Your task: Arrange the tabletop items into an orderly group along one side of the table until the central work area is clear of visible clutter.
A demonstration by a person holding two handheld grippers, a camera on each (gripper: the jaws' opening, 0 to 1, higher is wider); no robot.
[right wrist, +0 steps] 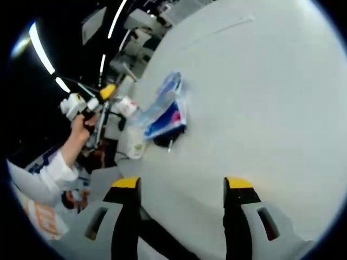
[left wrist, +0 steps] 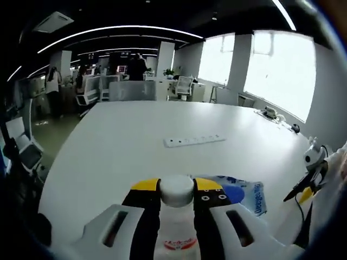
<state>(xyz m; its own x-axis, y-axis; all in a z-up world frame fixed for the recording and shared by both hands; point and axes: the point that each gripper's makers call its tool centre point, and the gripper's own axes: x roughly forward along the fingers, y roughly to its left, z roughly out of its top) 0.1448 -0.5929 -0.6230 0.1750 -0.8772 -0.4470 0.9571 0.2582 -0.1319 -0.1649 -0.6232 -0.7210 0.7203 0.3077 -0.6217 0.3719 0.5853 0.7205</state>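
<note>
White bottle [left wrist: 177, 216] clamped, left jaws; right gripper [right wrist: 181, 187] agape.

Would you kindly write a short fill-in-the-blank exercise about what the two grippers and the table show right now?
1. The left gripper is shut on a bottle with a ____ cap.
2. The right gripper has its jaws ____, with nothing between them.
3. The long power strip lies flat on the ____ table.

Missing words: white; open; white
</note>
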